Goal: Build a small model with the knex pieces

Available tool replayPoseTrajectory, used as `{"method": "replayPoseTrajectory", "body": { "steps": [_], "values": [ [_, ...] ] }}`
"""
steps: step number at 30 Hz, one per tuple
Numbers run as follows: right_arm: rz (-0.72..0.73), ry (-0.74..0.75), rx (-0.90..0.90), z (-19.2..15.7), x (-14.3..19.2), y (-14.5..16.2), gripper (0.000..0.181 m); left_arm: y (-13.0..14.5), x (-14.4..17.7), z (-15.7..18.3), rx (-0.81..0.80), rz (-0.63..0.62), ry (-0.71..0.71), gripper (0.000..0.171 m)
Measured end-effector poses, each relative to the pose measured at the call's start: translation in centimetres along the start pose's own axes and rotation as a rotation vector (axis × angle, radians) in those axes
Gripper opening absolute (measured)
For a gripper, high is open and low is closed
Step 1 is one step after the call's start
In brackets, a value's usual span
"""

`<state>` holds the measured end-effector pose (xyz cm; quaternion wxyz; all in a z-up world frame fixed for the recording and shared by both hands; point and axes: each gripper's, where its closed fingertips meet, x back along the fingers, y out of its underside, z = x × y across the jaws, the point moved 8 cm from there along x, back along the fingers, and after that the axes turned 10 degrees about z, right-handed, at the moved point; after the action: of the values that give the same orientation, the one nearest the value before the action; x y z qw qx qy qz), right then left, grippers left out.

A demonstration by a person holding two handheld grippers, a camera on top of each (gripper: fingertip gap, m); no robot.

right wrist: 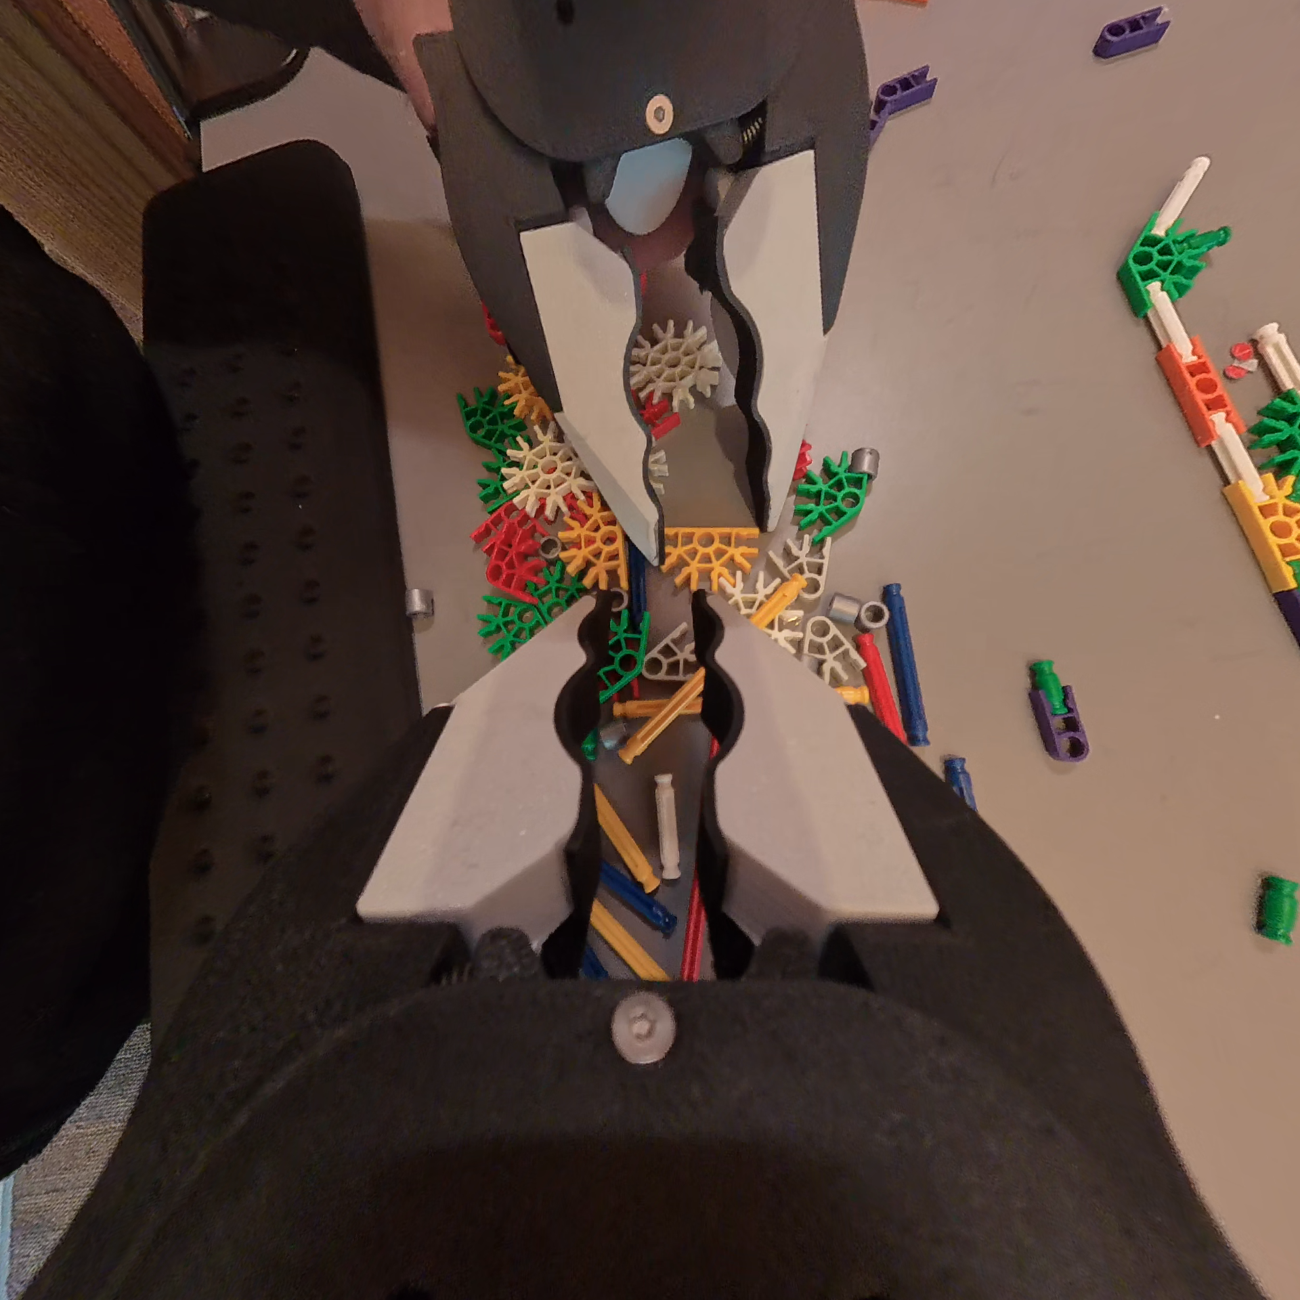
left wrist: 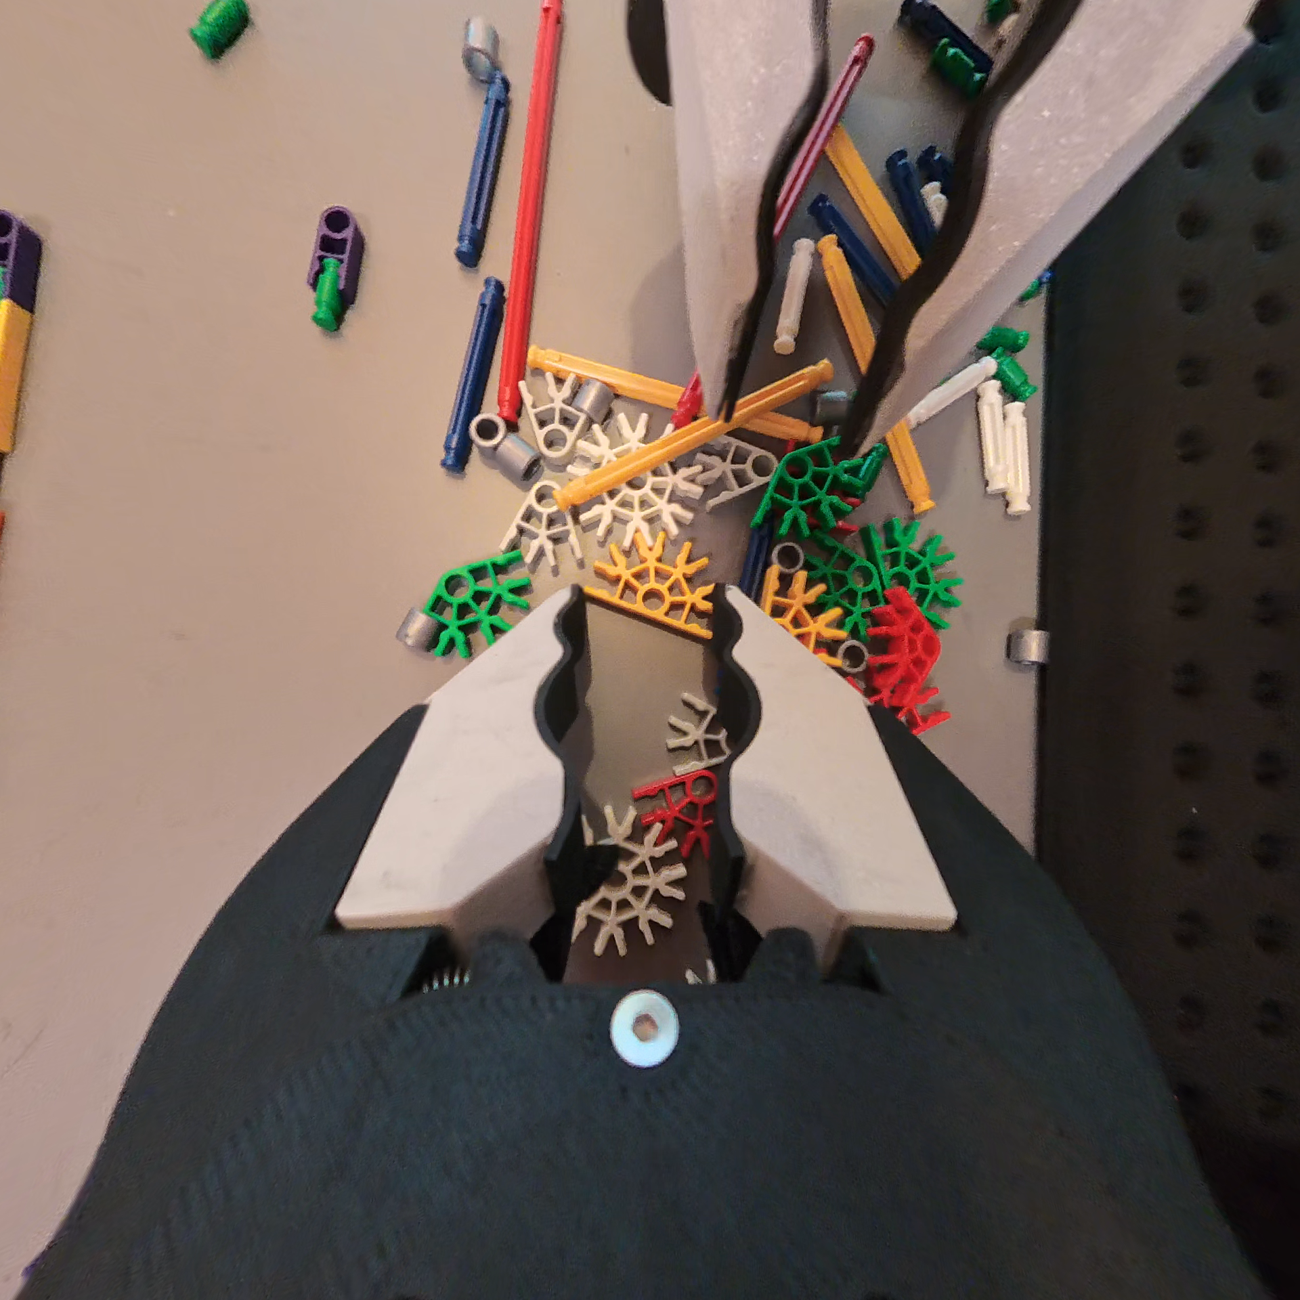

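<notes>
Jaws both apart, left gripper (left wrist: 651, 598) & right gripper (right wrist: 651, 605) over yellow connector (left wrist: 654, 584).

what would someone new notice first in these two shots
The jumbled pile of bright plastic construction-toy connectors and rods on the grey table. Over it the left gripper and right gripper meet tip to tip, both open and empty, a yellow half-circle connector between them. Off to the right lies a partly built chain of pieces.

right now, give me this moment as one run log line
left gripper: open, over yellow half-round connector | right gripper: open, over green connector | grippers tip to tip over parts pile | table
</notes>
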<state>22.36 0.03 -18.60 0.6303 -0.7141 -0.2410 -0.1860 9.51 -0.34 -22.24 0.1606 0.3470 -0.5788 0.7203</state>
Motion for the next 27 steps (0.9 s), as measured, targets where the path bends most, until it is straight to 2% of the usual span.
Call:
{"method": "replayPoseTrajectory", "body": {
  "steps": [9, 11, 15, 18, 23, 27],
  "values": [
    [0.033, 0.028, -0.057, 0.2, 0.2, 0.9, 0.022, -0.1, -0.2, 0.8, -0.007, 0.059, -0.024, 0.028],
    [0.04, 0.041, -0.084, 0.3, 0.2, 0.9, 0.022, -0.1, 0.2, 1.1, -0.002, 0.085, -0.047, 0.0],
    [0.054, 0.058, -0.156, 0.5, 0.3, 0.9, 0.024, 0.4, 0.3, 1.7, -0.015, 0.075, -0.074, 0.0],
    [0.062, 0.052, -0.178, -0.3, 0.4, 1.0, 0.024, 0.7, 1.0, 1.6, 0.021, 0.08, -0.085, 0.009],
    [-0.024, 0.101, -0.086, -1.1, -1.8, 0.7, 0.034, 1.0, 1.1, 1.8, 0.06, 0.061, -0.07, 0.023],
    [-0.107, 0.106, 0.072, -0.4, -3.5, 0.1, 0.039, 1.2, 0.7, 2.1, 0.076, 0.043, -0.043, 0.021]
  ]
}}
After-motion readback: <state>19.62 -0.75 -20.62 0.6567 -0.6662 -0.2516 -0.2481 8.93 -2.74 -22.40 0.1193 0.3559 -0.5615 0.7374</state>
